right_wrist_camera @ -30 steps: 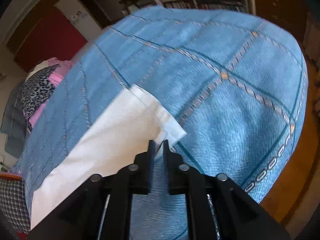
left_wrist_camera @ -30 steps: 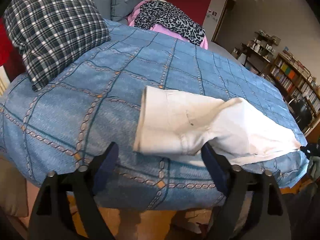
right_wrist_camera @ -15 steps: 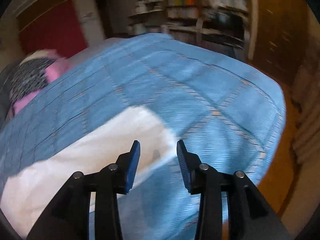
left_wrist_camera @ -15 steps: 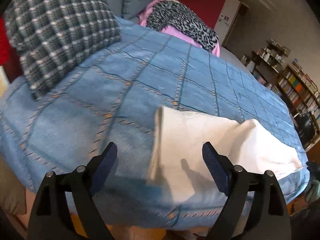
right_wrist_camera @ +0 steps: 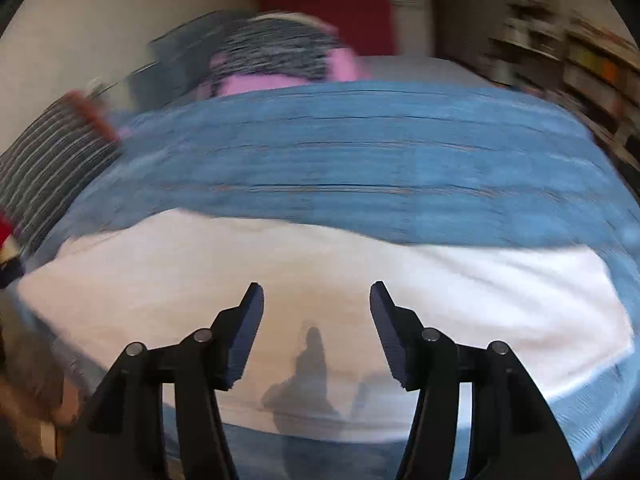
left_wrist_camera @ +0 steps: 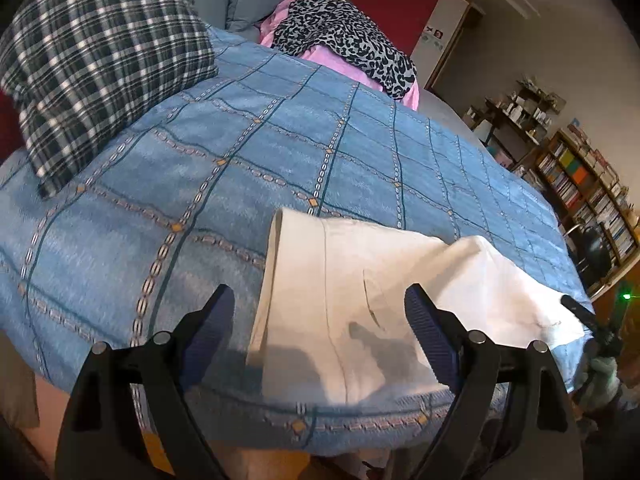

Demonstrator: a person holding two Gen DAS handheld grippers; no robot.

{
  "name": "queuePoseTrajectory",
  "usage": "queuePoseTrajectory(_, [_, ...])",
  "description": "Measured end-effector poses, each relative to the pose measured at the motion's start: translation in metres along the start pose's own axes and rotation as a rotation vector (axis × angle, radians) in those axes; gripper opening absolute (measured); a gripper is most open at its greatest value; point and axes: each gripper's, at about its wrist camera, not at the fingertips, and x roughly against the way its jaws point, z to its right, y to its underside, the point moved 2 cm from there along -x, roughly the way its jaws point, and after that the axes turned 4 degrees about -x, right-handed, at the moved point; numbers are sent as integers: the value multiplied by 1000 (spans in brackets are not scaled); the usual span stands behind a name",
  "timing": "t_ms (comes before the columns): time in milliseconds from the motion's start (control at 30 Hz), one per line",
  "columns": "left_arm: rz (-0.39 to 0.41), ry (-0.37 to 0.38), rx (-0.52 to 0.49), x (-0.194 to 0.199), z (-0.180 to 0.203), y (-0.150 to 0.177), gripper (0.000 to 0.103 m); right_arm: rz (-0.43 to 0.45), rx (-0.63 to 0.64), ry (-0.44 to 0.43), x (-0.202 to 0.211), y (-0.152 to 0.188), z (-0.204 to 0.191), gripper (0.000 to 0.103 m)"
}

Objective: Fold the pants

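While white pants (left_wrist_camera: 360, 300) lay across the blue bed (left_wrist_camera: 240, 168) at lower centre, the left tool (left_wrist_camera: 320, 324) gaped empty; the right tool (right_wrist_camera: 316, 332), jaws just opening, held nothing.

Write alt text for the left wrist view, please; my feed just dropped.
White pants lie flat near the front edge of a bed with a blue checked bedspread, and the open left gripper hangs above their waistband end, holding nothing. A plaid pillow sits at the far left, a leopard-print cloth farther back.
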Motion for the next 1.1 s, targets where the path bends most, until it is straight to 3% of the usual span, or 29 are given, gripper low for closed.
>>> queuePoseTrajectory(167, [-3, 59, 30, 16, 3, 17, 88, -58, 62, -160, -27, -22, -53, 59])
queuePoseTrajectory(333, [-12, 92, 31, 26, 10, 35, 89, -88, 71, -206, -63, -54, -72, 62])
queuePoseTrajectory(467, [-25, 134, 38, 30, 16, 44, 89, -180, 29, -298, -110, -82, -80, 64])
queuePoseTrajectory(567, [-32, 167, 43, 30, 23, 51, 89, -226, 12, -307, -138, -90, -79, 65])
queuePoseTrajectory(800, [-60, 232, 68, 7, 48, 54, 94, -391, -51, -379, -185, -80, -65, 65])
queuePoseTrajectory(1000, [-62, 239, 121, -18, 58, 45, 94, -432, 67, -534, -155, -57, -83, 66])
queuePoseTrajectory(1100, [-50, 236, 138, -22, 55, 41, 94, -469, 123, -570, -143, -39, -89, 66])
